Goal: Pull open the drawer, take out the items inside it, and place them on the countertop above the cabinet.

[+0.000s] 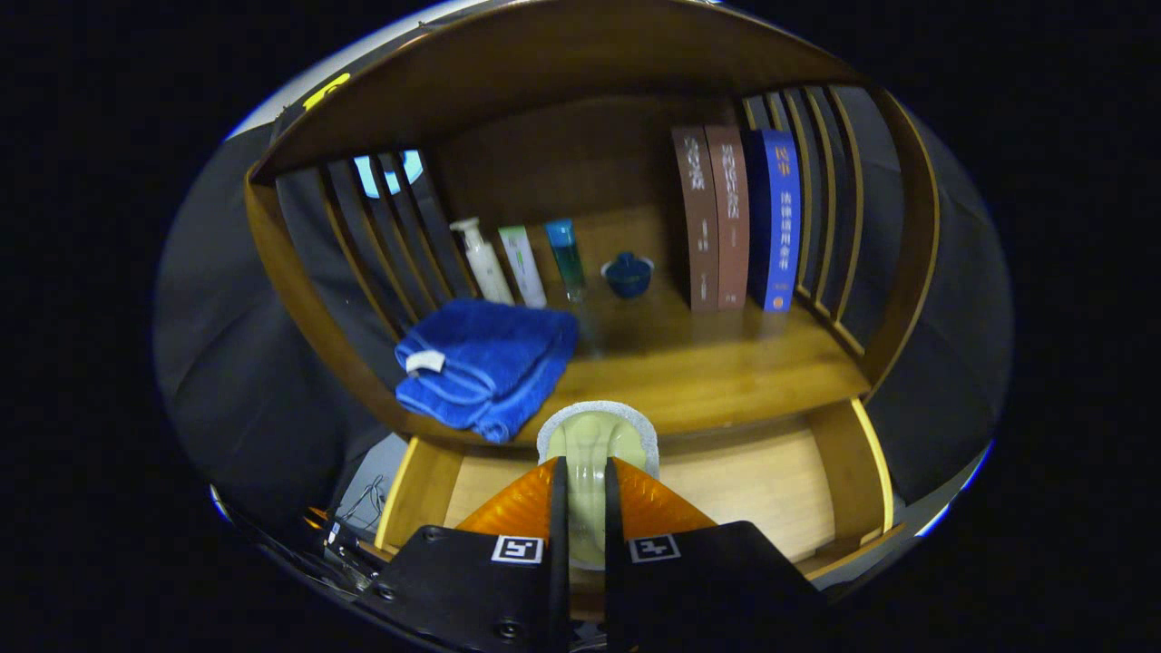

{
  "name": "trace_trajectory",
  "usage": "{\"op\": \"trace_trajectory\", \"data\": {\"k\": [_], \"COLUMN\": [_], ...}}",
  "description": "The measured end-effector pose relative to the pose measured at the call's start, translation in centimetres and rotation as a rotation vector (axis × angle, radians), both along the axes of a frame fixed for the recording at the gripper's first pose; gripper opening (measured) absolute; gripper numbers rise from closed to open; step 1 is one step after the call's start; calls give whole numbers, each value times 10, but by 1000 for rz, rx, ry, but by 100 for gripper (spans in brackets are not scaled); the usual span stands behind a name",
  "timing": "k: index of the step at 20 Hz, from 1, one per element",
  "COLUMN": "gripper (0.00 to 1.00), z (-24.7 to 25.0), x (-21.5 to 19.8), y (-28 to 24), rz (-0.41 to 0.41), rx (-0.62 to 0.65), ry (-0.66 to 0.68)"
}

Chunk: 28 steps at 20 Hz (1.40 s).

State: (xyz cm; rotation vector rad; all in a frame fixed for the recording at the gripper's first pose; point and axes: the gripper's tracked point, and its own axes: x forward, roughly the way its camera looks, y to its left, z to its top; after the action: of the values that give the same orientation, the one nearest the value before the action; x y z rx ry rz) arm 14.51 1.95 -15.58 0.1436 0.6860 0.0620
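The blue towel already lies on the countertop, overhanging its front edge a little. Just right of it, the gripper holds a pale sponge-like item pinched between both fingers, above the open drawer. If it is released too early, before it is over the countertop, it may fall back inside; it may also push the towel.

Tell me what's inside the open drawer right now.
The drawer shows bare wooden floor. The gripper, its jaws pressed on a pale green sponge, covers the middle, so anything beneath is hidden.
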Motion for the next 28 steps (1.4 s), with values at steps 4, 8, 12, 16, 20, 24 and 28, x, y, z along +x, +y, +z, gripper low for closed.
{"op": "trace_trajectory", "data": {"k": [4,8,12,16,20,24,28], "gripper": [20,20,20,20,27,72,99], "z": [-13,-38,-56,-66,-77,-76,-64], "x": [62,116,150,172,174,174,164], "y": [-3,-8,-13,-17,-14,-19,-22], "rz": [-23,-33,-27,-28,-40,-73,-75], "rx": [13,17,-29,-68,-36,-28,-30], "ry": [46,122,183,226,248,219,182]}}
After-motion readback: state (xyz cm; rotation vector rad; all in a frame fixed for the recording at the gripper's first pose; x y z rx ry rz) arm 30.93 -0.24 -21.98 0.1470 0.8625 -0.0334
